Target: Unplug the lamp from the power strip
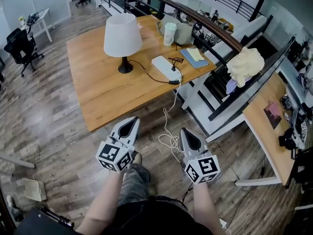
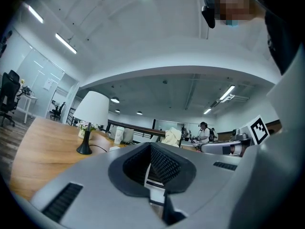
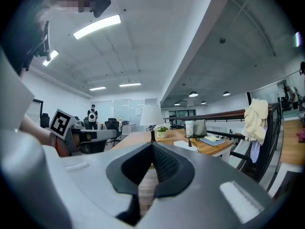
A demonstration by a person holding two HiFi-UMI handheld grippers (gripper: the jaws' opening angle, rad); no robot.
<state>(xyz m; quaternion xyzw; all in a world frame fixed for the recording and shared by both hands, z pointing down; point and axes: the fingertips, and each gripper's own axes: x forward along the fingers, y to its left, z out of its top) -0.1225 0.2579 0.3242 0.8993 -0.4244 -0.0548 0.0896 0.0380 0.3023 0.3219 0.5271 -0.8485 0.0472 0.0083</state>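
A lamp with a white shade and a black base stands on the wooden table. Its black cord runs right to a black plug at the near end of the white power strip. Whether the plug sits in a socket is too small to tell. Both grippers hang over the floor, well short of the table and pointing toward it. My left gripper is shut and empty. My right gripper is also shut and empty. The lamp also shows far ahead in the left gripper view, and the lamp in the right gripper view.
A white cable hangs from the strip and coils on the wood floor between the grippers. A white cup, a grey bag and a blue notebook lie at the table's far right. A dark railing and a second table stand to the right.
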